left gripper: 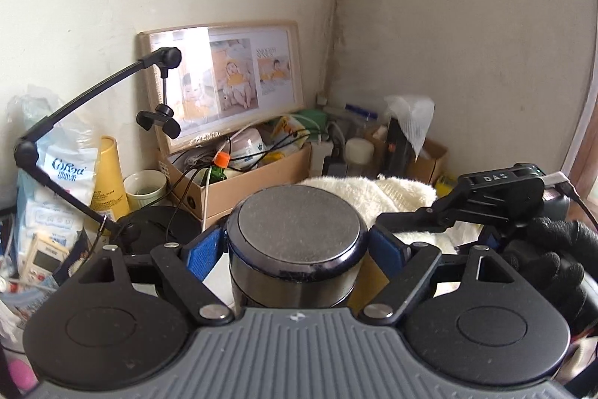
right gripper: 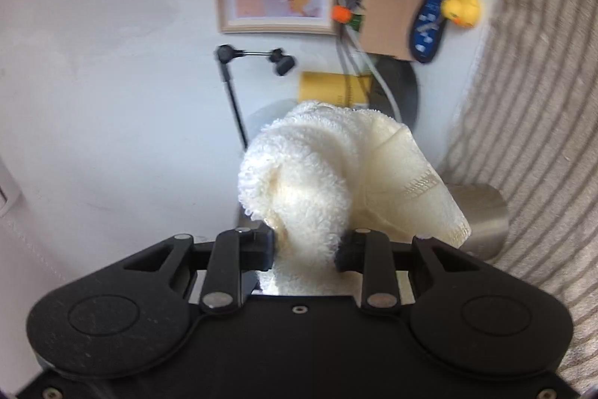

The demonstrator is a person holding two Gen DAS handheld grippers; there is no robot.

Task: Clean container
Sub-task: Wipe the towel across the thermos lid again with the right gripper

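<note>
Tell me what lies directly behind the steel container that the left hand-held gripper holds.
Behind the steel container, a cream towel is bunched; farther back stands a cardboard box of clutter. The table surface under the towel is covered, so nothing there can be seen.

L gripper [left gripper: 297, 242] w/ blue pads [left gripper: 203, 251] closed in from both sides on a steel container [left gripper: 295, 249], gripping just below its top, level. R gripper [right gripper: 304, 249] pinches a bunch of cream towel [right gripper: 336, 174] between its black fingers [right gripper: 261, 245]. In the left wrist view it sits to the right, near the L one, held by a black-gloved hand [left gripper: 553, 257].
</note>
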